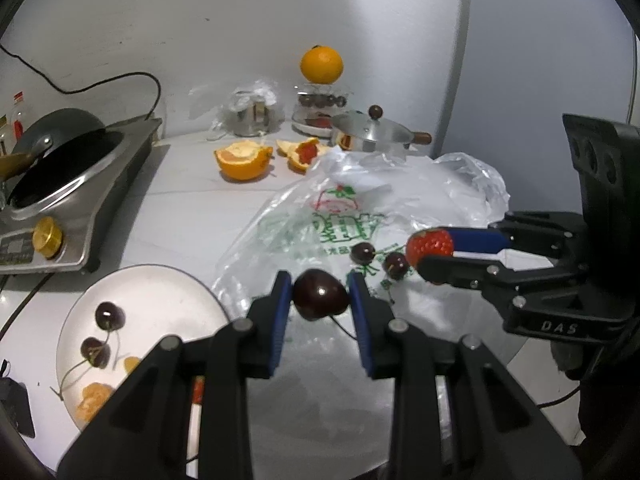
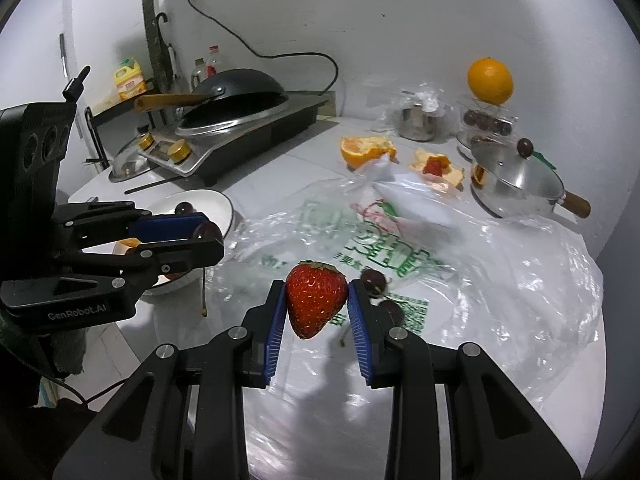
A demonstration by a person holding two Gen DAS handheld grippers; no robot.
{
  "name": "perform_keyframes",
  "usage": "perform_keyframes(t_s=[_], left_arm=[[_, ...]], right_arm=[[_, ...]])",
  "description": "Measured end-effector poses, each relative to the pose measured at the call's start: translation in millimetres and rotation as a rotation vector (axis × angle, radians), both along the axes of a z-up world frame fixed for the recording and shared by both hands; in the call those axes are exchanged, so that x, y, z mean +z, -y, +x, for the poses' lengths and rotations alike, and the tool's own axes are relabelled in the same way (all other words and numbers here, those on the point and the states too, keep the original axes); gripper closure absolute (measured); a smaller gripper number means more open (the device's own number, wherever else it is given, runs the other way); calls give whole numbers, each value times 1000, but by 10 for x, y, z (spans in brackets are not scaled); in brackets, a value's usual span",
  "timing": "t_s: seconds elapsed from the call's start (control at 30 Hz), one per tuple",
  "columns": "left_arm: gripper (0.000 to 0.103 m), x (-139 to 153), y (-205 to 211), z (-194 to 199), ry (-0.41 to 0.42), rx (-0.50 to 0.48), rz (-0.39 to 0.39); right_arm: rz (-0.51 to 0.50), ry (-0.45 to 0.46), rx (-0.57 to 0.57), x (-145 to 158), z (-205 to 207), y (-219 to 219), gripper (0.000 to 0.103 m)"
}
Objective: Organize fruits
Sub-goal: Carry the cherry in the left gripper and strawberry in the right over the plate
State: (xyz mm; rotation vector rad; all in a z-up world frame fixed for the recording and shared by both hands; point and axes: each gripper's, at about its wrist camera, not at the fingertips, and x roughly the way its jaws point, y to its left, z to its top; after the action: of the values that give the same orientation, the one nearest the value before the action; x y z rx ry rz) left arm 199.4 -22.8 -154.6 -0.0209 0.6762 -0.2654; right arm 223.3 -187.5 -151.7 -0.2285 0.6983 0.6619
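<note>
In the left wrist view my left gripper (image 1: 319,285) is shut on a dark cherry (image 1: 320,298), held above the printed plastic bag (image 1: 344,216). To its right my right gripper (image 1: 434,252) is shut on a red strawberry (image 1: 429,245). The right wrist view shows that strawberry (image 2: 316,300) squeezed between the blue pads, tip down. My left gripper (image 2: 210,236) hangs at the left over the white plate (image 2: 218,204). Two loose cherries (image 1: 362,252) (image 1: 395,265) lie on the bag. The plate (image 1: 160,300) holds two cherries (image 1: 109,315) and orange segments (image 1: 94,398).
An induction cooker with a wok (image 2: 240,96) stands at the back left. A cut orange half (image 1: 242,160), peel pieces (image 1: 302,154), a lidded steel pot (image 2: 516,184) and a whole orange (image 2: 490,80) on a glass jar line the back wall.
</note>
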Motion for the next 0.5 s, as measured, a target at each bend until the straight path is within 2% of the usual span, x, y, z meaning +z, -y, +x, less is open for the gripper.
perform_keyframes(t_s=[0.5], left_arm=[[73,-19,-501,-174,12,64,-16]], right_arm=[[-32,6,63,12,-57,-516,70]])
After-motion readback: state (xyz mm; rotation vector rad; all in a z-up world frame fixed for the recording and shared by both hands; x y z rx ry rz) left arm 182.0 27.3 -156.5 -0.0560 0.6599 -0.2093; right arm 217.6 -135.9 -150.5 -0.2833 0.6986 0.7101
